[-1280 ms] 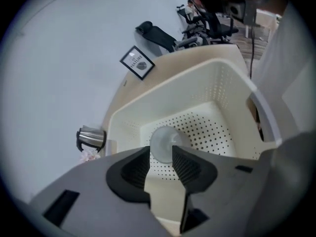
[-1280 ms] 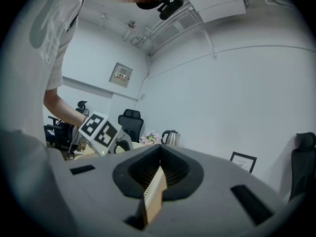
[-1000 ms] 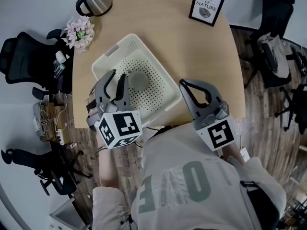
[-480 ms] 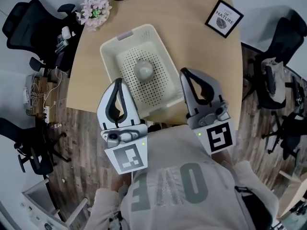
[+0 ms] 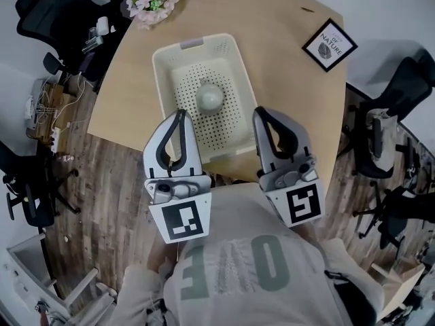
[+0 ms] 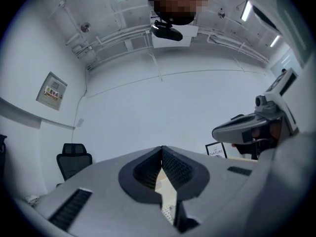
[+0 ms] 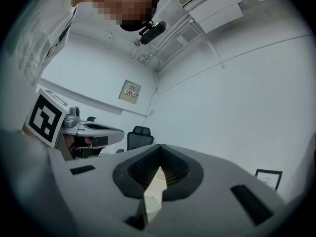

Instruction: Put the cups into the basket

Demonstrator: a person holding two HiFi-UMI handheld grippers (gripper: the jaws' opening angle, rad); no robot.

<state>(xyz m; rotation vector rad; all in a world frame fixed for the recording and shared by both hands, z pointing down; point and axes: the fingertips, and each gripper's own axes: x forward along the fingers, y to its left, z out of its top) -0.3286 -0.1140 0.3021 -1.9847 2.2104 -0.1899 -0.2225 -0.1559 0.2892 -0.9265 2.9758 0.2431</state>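
Note cup [image 5: 209, 97] sitting in basket [image 5: 162, 87] ahead, between left gripper [image 5: 180, 114] and right gripper [image 5: 260, 113], both clenched empty, nearer the left

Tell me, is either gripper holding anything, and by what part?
Nothing is held: left gripper and right gripper are both shut and empty; the cup sits in the basket.

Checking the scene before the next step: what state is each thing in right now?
Left gripper: shut, empty.
Right gripper: shut, empty.
Cup: in the basket, not held.
Basket: on the table, one cup inside.
Frame: upright on the table, untouched.
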